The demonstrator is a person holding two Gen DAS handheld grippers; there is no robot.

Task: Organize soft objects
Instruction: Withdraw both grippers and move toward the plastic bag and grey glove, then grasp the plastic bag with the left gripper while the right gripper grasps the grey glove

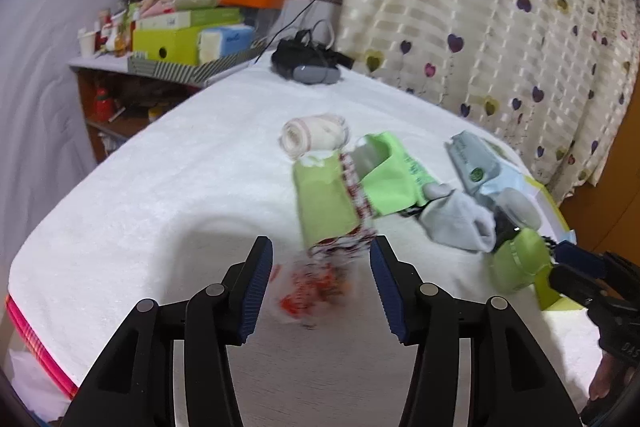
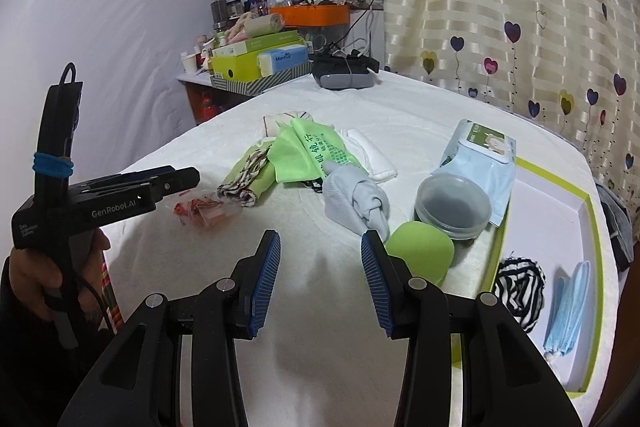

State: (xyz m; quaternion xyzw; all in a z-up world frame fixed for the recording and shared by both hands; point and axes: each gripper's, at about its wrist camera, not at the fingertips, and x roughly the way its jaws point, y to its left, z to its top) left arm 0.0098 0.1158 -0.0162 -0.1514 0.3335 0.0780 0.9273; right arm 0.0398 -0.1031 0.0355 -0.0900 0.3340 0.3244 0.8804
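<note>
Two sets of tongs are standing wide and holding nothing. Left tongs [image 1: 321, 283] are hovering over the red-and-clear wrapper [image 1: 308, 291] on the white table [image 1: 160, 187]. Right tongs [image 2: 320, 283] are waiting; grey sock [image 2: 356, 203] at 12 o'clock, box [image 2: 560, 227] at 3 o'clock for sorted items.
</note>
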